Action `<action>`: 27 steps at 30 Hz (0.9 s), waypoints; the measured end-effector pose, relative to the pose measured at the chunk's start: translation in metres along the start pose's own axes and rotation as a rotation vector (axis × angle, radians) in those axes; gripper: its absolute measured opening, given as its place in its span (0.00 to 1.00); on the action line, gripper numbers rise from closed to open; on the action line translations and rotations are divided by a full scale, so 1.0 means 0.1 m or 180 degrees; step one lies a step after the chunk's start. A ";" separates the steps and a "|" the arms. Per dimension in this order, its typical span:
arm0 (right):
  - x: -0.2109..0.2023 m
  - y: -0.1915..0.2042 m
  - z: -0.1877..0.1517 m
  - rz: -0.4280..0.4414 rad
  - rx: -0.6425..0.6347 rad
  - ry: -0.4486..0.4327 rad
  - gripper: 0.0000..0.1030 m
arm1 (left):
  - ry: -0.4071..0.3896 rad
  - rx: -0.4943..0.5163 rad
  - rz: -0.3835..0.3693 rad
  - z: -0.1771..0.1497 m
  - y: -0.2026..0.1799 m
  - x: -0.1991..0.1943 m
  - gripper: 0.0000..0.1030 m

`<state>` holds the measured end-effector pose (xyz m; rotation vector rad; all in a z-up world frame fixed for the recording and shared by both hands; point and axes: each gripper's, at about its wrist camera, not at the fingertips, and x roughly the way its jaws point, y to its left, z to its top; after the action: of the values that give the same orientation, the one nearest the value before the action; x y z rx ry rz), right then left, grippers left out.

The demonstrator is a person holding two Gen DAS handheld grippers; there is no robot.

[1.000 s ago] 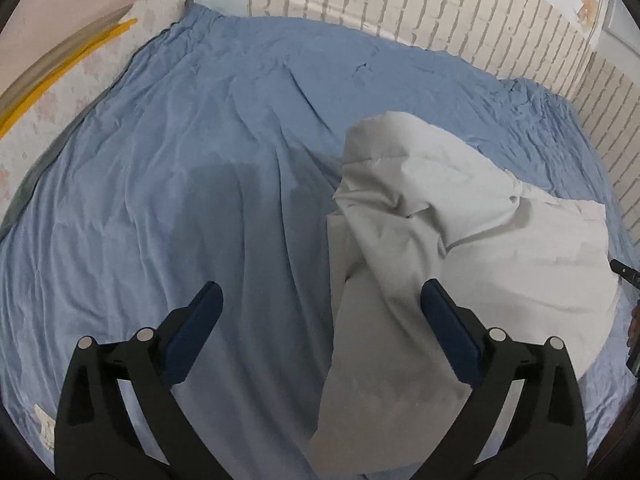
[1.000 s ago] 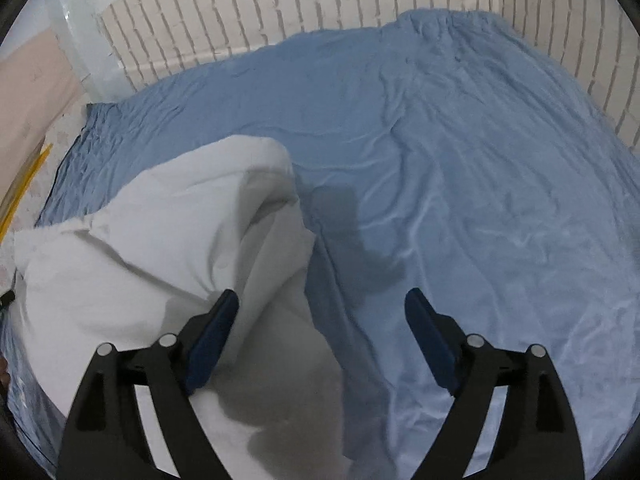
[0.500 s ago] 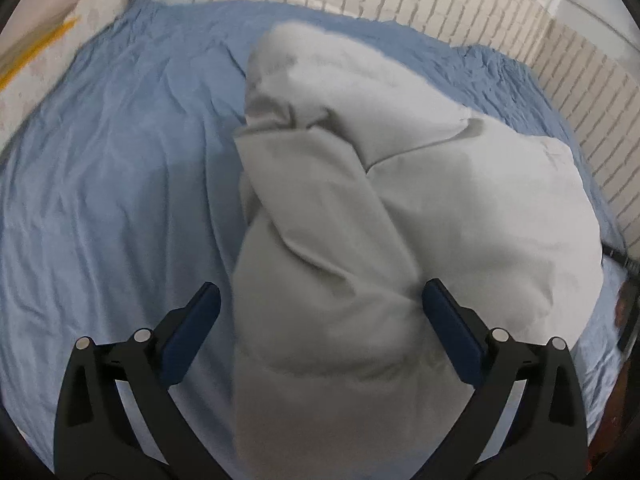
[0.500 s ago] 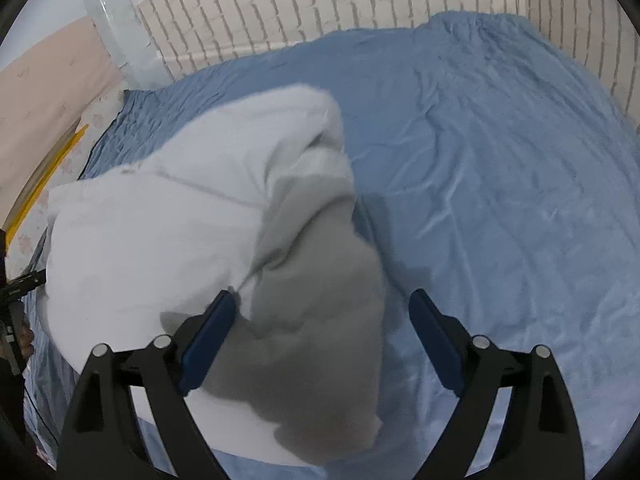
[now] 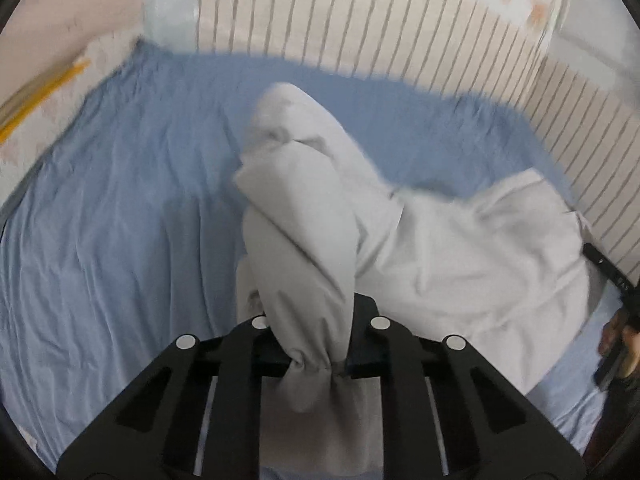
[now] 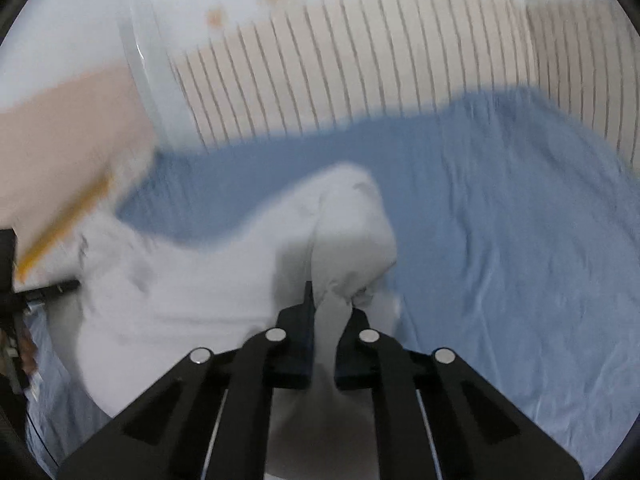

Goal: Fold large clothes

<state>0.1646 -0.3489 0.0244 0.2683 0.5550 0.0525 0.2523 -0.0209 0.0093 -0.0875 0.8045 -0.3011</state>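
Left gripper (image 5: 316,364) closing, jaws pinched on bunched grey garment (image 5: 460,256). Right gripper (image 6: 326,344) clamped tight on another fold (image 6: 334,312). Garment lay over blue sheet (image 5: 120,220).

Soft, even indoor light, moderately bright; source not visible, perhaps overhead; no glare; faint shadow in folds of pale garment (image 5: 440,248) and on blue sheet (image 5: 120,220) beside it; strong fisheye bending, striped wall (image 5: 360,20) curved, black vignette at corners; motion blur in both views, heavier in right wrist view, smearing wall (image 6: 360,60) and sheet edge (image 6: 280,152); black gripper frames nearest lens sharp.
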 end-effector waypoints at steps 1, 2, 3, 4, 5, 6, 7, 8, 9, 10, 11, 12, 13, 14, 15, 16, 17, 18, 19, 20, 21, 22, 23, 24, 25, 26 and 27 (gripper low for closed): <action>-0.13 0.09 0.09 -0.0018 -0.0116 -0.0188 0.06 | -0.0157 0.0008 -0.0045 0.07 -0.03 -0.16 0.13; -0.26 0.20 0.17 -0.0062 -0.0257 -0.0415 0.06 | -0.0298 0.0035 -0.0042 0.13 -0.06 -0.28 0.13; -0.34 0.25 0.21 -0.0105 -0.0333 -0.0574 0.06 | -0.0444 0.0075 0.0001 0.18 -0.10 -0.37 0.14; -0.35 0.27 0.23 -0.0152 -0.0364 -0.0659 0.06 | -0.0520 0.0142 0.0077 0.22 -0.12 -0.38 0.17; -0.27 0.25 0.24 -0.0288 -0.0391 -0.0661 0.06 | -0.0536 0.0204 0.0166 0.25 -0.12 -0.32 0.19; -0.12 0.22 0.24 -0.0395 -0.0380 -0.0549 0.07 | -0.0407 0.0202 0.0196 0.28 -0.07 -0.12 0.25; 0.07 0.16 0.22 -0.0468 -0.0326 -0.0383 0.08 | -0.0187 0.0122 0.0161 0.30 0.02 0.12 0.26; 0.43 0.02 0.15 -0.0521 -0.0191 0.0043 0.08 | 0.0050 0.0040 0.0147 0.30 0.11 0.38 0.27; 0.68 -0.07 0.06 -0.0531 -0.0100 0.0335 0.08 | 0.0382 -0.0040 0.0178 0.24 0.21 0.72 0.27; 0.93 -0.15 -0.07 -0.0556 -0.0049 0.0645 0.09 | 0.0618 -0.0101 0.0196 0.15 0.29 0.96 0.28; 1.19 -0.24 -0.26 -0.0602 -0.0014 0.1025 0.11 | 0.0784 -0.0170 0.0171 0.05 0.37 1.14 0.31; 1.27 -0.30 -0.38 -0.0647 0.0015 0.1142 0.12 | 0.0794 -0.0239 0.0136 -0.02 0.43 1.18 0.35; 1.27 -0.36 -0.47 -0.0670 0.0066 0.1165 0.14 | 0.0790 -0.0326 0.0068 -0.07 0.50 1.18 0.37; 1.23 -0.44 -0.56 -0.0615 0.0224 0.1223 0.14 | 0.0792 -0.0419 -0.0014 -0.12 0.56 1.17 0.38; 1.20 -0.47 -0.58 -0.0569 0.0290 0.1252 0.16 | 0.0805 -0.0499 -0.0079 -0.17 0.62 1.16 0.41; 1.17 -0.50 -0.57 -0.0535 0.0325 0.1274 0.17 | 0.0814 -0.0527 -0.0105 -0.19 0.65 1.12 0.41; 1.09 -0.52 -0.53 -0.0528 0.0342 0.1268 0.17 | 0.0807 -0.0519 -0.0090 -0.20 0.66 1.07 0.41; 1.03 -0.51 -0.47 -0.0537 0.0348 0.1255 0.19 | 0.0775 -0.0481 -0.0026 -0.18 0.65 0.98 0.42; 0.91 -0.50 -0.38 -0.0570 0.0339 0.1210 0.23 | 0.0729 -0.0423 0.0073 -0.14 0.60 0.89 0.45; 0.83 -0.46 -0.29 -0.0611 0.0309 0.1157 0.23 | 0.0661 -0.0349 0.0227 -0.14 0.55 0.78 0.47; 0.74 -0.40 -0.25 -0.0641 0.0268 0.1082 0.29 | 0.0589 -0.0299 0.0340 -0.15 0.53 0.67 0.58; 0.63 -0.35 -0.13 -0.0635 0.0207 0.0940 0.36 | 0.0459 -0.0229 0.0478 -0.09 0.45 0.58 0.73; 0.59 -0.28 -0.05 -0.0633 0.0177 0.0856 0.51 | 0.0342 -0.0185 0.0544 -0.06 0.46 0.47 0.80; 0.57 -0.19 0.03 -0.0640 0.0136 0.0786 0.55 | 0.0209 -0.0134 0.0612 -0.01 0.36 0.37 0.89; 0.57 -0.12 0.06 -0.0645 0.0107 0.0766 0.55 | 0.0158 -0.0094 0.0666 0.04 0.27 0.34 0.90; 0.62 0.00 0.10 -0.0641 0.0037 0.0758 0.55 | 0.0165 -0.0031 0.0726 0.08 0.16 0.38 0.90; 0.68 0.10 0.10 -0.0643 -0.0028 0.0754 0.55 | 0.0198 0.0007 0.0783 0.12 0.07 0.45 0.90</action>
<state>0.2284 -0.3334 0.0005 0.1971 0.8148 -0.1103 0.2919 -0.0281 -0.0149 0.0234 0.8670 -0.0724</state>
